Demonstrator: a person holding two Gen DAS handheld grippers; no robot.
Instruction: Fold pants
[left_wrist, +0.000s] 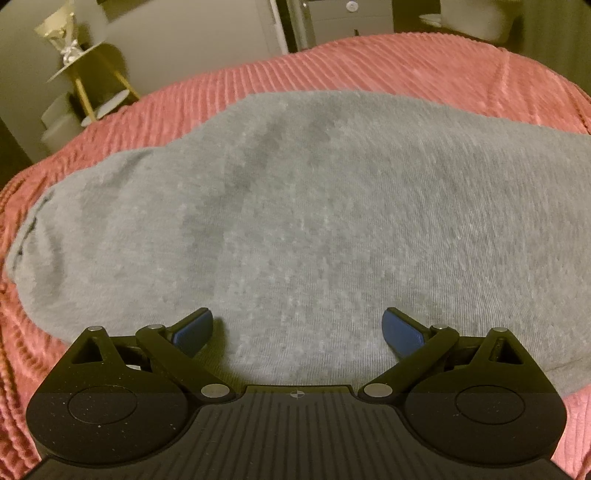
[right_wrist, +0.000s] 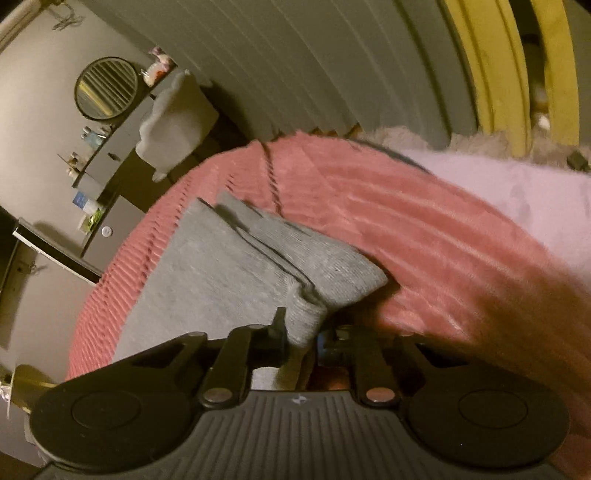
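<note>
Pink bedspread (left_wrist: 406, 62) rims grey pants (left_wrist: 314, 206) (right claw (right_wrist: 301, 332) pinching hem).

Left hand-held gripper (left_wrist: 297, 332) spread wide; right hand-held gripper (right_wrist: 303, 328) clamped

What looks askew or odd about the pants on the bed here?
The grey pants are not squared up: near the right gripper one layer lies skewed off the other, its edges not lined up. The pinched edge is bunched. In the left wrist view the cloth lies mostly smooth on the pink blanket.
</note>
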